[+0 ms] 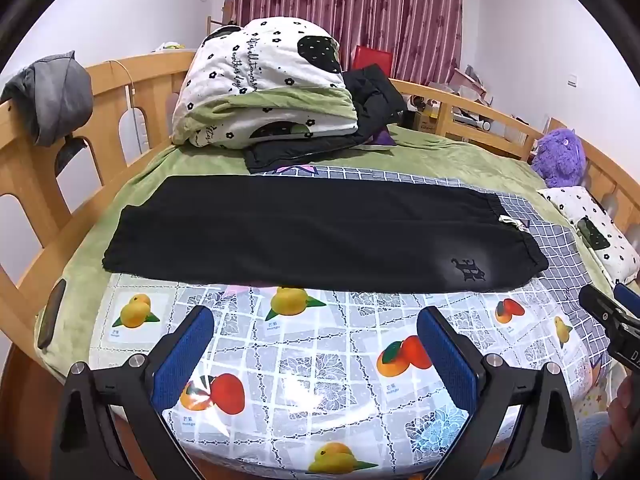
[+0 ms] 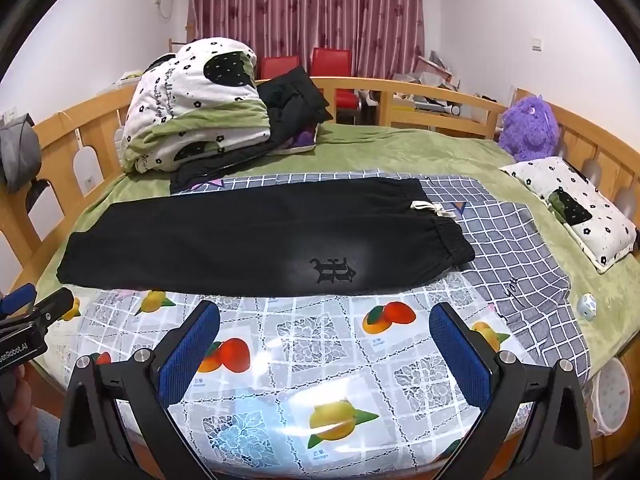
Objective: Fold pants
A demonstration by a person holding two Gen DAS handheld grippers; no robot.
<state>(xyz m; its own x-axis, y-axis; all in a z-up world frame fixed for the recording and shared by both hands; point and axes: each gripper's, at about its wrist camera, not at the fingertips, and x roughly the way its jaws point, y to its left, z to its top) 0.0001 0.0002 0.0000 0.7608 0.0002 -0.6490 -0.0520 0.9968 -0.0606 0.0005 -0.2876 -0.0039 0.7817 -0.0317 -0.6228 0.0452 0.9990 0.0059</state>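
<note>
Both the left gripper [image 1: 316,340] and right gripper [image 2: 324,340] hung with jaws apart, empty, over the fruit-print cloth [image 2: 320,360]. Just beyond lay the black pants [image 2: 256,236], flat, waistband right. Farther off, a folded quilt [image 2: 192,108]; far right, a purple plush toy [image 2: 528,128].

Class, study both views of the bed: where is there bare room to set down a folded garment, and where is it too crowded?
Free: the fruit-print cover between the black pants and the near edge, and the green blanket between the pants and the far rail. Crowded: the far left corner, with the folded quilt and dark jacket; the right side, with the pillow and purple plush toy.
</note>
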